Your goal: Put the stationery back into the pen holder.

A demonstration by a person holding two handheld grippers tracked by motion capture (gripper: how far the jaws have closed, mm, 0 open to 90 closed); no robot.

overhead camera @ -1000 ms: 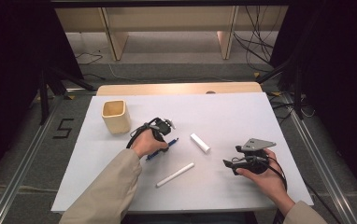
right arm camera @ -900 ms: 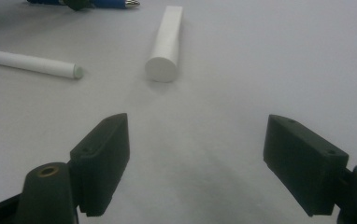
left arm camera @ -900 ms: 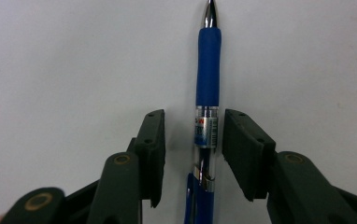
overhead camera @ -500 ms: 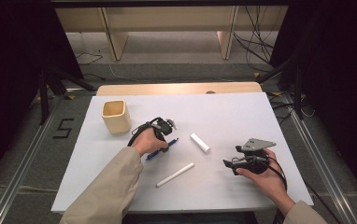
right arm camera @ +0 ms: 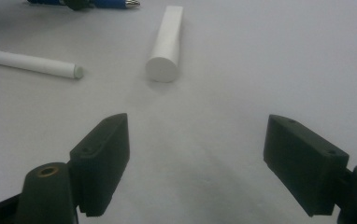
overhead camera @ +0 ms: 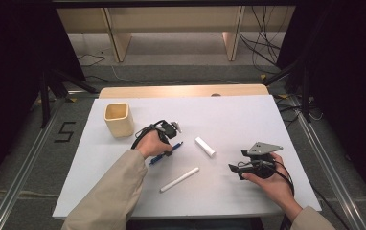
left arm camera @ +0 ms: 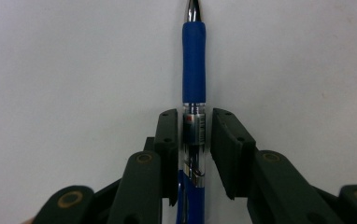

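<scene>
A blue pen [left arm camera: 194,60] with a clear barrel lies on the white table sheet [overhead camera: 248,120], its metal tip pointing away from my left gripper [left arm camera: 195,123]. The jaws of that gripper have just been closing and now stand on either side of the barrel with only a thin gap on each side. In the high view the left gripper [overhead camera: 169,150] points down over the pen [overhead camera: 162,156] at the table's middle left. My right gripper [right arm camera: 197,135] rests low over the sheet at the right, jaws wide open and nothing between them; it also appears from above [overhead camera: 234,168].
A short white cylinder [overhead camera: 205,146] [right arm camera: 167,42] and a longer white stick [overhead camera: 179,179] [right arm camera: 27,61] lie between the two hands. A cream square cup [overhead camera: 119,120] stands upright at the back left. Dark floor and rails surround the table.
</scene>
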